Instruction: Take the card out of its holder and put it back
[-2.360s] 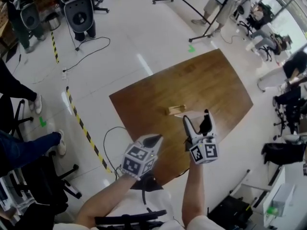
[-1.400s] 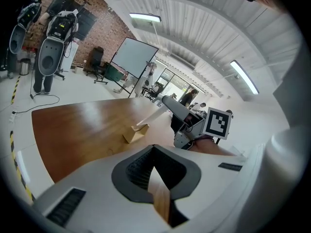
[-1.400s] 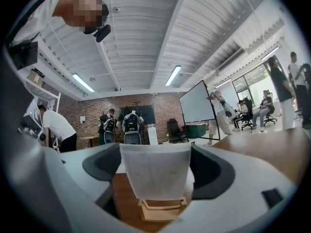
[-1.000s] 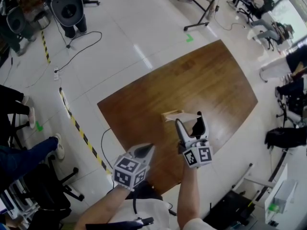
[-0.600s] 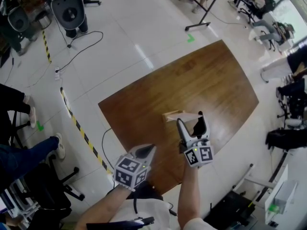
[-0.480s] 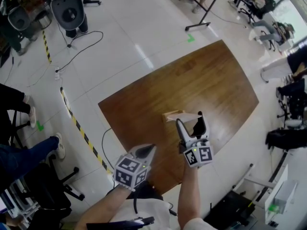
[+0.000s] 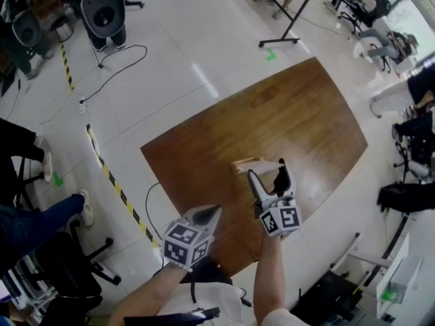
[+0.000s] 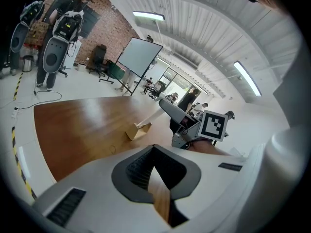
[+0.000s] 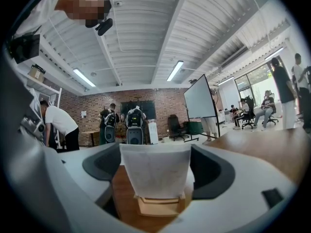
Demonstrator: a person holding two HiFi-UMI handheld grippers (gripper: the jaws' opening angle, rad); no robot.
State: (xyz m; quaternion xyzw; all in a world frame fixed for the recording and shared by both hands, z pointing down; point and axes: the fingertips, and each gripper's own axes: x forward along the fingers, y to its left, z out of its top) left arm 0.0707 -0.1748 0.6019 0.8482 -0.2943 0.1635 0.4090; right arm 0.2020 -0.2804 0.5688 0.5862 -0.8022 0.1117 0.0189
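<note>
Right gripper: my jaws are wide apart and straddle the card, one pad on each side of its side edges. The card faces my camera flat and unbent. No squeeze is visible, so I read it as not clamped. The card is white and stands upright in the slot of the small wooden holder, which sits on the brown wooden table, a little toward my side of the middle. From the head view, the holder is just past my fingertips and the card's top edge runs between them. Left gripper: its jaws are closed, the pads meet at the tips and nothing is between them. It hangs over the table's near edge, to the left of the right gripper and well apart from the holder. It points down at the wood. Its camera sees the holder and the right gripper's marker cube further up the table, with bare tabletop in between. Around the table there is a white tiled floor, yellow-black tape on the left, a whiteboard on a stand behind, and people standing at the brick wall.
</note>
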